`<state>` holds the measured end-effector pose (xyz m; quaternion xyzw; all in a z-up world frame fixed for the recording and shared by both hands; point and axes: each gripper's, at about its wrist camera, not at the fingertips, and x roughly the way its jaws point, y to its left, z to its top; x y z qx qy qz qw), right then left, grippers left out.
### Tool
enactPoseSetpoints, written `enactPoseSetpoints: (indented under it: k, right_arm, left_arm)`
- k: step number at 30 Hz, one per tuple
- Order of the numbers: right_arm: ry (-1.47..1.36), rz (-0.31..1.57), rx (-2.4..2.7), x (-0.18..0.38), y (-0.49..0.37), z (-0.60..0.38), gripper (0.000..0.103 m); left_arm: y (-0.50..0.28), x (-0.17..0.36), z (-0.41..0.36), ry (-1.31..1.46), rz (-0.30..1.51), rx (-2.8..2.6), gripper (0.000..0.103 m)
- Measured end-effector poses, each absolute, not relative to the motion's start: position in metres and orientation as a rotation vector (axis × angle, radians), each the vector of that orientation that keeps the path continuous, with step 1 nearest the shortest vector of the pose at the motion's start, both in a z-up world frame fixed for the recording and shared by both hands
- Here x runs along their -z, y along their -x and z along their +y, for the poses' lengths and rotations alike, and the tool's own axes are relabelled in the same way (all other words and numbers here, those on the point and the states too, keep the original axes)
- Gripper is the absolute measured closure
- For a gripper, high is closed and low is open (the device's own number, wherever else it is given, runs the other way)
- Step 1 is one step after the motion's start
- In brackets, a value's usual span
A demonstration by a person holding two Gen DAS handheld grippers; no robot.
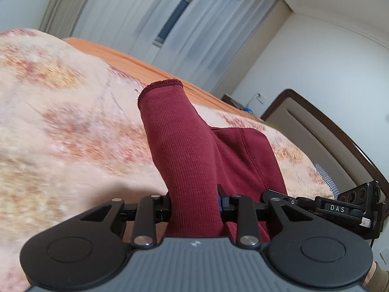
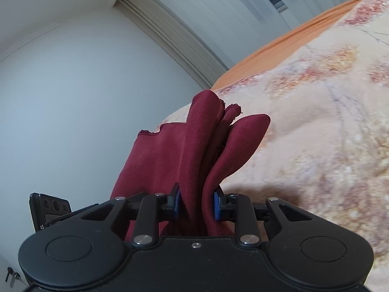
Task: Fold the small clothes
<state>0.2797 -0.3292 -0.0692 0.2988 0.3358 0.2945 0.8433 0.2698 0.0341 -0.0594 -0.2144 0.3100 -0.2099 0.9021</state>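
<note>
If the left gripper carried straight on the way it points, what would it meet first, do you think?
Probably the patterned blanket on the bed, beyond the red garment that the left gripper holds; depth is unclear.

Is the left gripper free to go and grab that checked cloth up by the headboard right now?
Probably not as things stand. The left gripper is shut on the red garment, whose fabric fills its jaws. The checked cloth lies uncovered on the bed near the headboard, so only the full grip is in the way.

Both wrist views look close along cloth (image 1: 189, 150) over bed (image 2: 328, 121).
</note>
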Motion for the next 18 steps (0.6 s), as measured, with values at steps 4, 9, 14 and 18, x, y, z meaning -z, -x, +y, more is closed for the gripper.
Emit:
enactPoseSetpoints:
  k: [4,9,14,18]
  right_arm:
    - [-0.602,0.713,-0.676,0.057,-0.287,-0.282,0.076]
    - [-0.573,0.746,-0.754,0.055,-0.312,-0.207,0.076]
    - [-0.542,0.825,-0.831,0.079,-0.335,-0.127,0.075]
    - [-0.503,0.919,-0.830,0.122,-0.347,-0.080,0.075]
  left_arm:
    - [-0.252,0.049,0.075,0.455,0.605,0.378,0.071]
    - [-0.238,0.046,0.141,0.491,0.580,0.283,0.071]
    - [-0.226,0.067,0.209,0.529,0.609,0.183,0.070]
    - [-0.233,0.101,0.242,0.503,0.666,0.112,0.070]
